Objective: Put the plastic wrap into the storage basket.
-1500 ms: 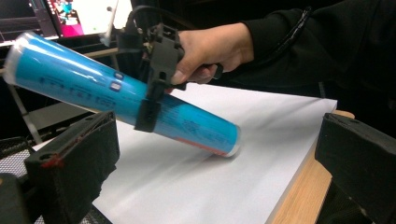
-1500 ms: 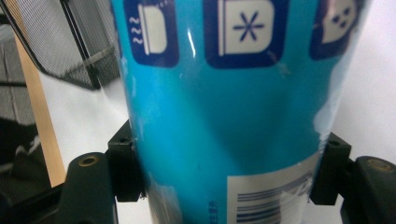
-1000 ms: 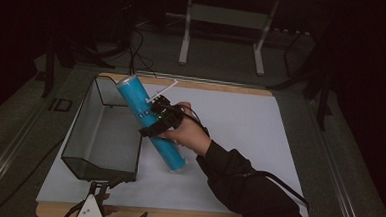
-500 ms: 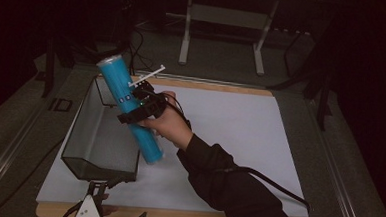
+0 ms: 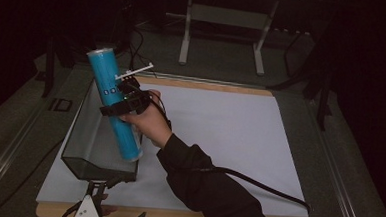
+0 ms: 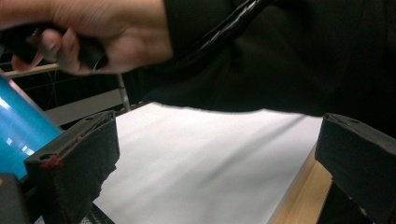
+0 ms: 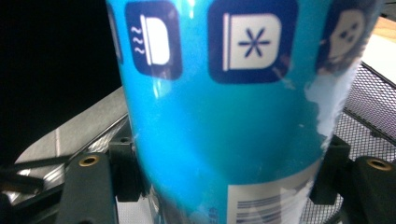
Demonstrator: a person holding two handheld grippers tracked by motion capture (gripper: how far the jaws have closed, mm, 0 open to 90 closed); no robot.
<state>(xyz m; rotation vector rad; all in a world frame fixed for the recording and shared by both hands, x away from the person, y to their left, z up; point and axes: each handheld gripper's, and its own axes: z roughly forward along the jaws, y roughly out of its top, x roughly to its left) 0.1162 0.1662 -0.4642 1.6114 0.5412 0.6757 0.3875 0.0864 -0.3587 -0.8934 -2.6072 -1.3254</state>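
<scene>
A: What does the right gripper (image 5: 124,101) have hold of?

B: A long blue tube (image 5: 114,103). Its jaws are closed on the tube's sides about midway along it. In the right gripper view the tube (image 7: 219,107) sits between the two jaws, with dark blue icon squares on its label and a barcode patch lower down.

A: How does the tube sit?

B: Tilted, top end leaning up and away to the left, lower end down toward the person. It is lifted over a dark mesh basket (image 5: 86,148) at the left of the white sheet (image 5: 229,140) that covers the table. Whether the lower end touches the basket's rim cannot be told.

A: And the hand?

B: The right hand (image 5: 148,121) grips the tool, a dark sleeve (image 5: 202,189) behind it, and a black cable (image 5: 257,184) trails across the sheet.

A: The left gripper (image 5: 88,210)?

B: It is low at the near edge of the table, just in front of the basket. In its own view the jaws stand wide apart with nothing between them; beyond lie the sheet (image 6: 201,158), the wooden table edge (image 6: 299,196), and the other hand (image 6: 93,28) above.
</scene>
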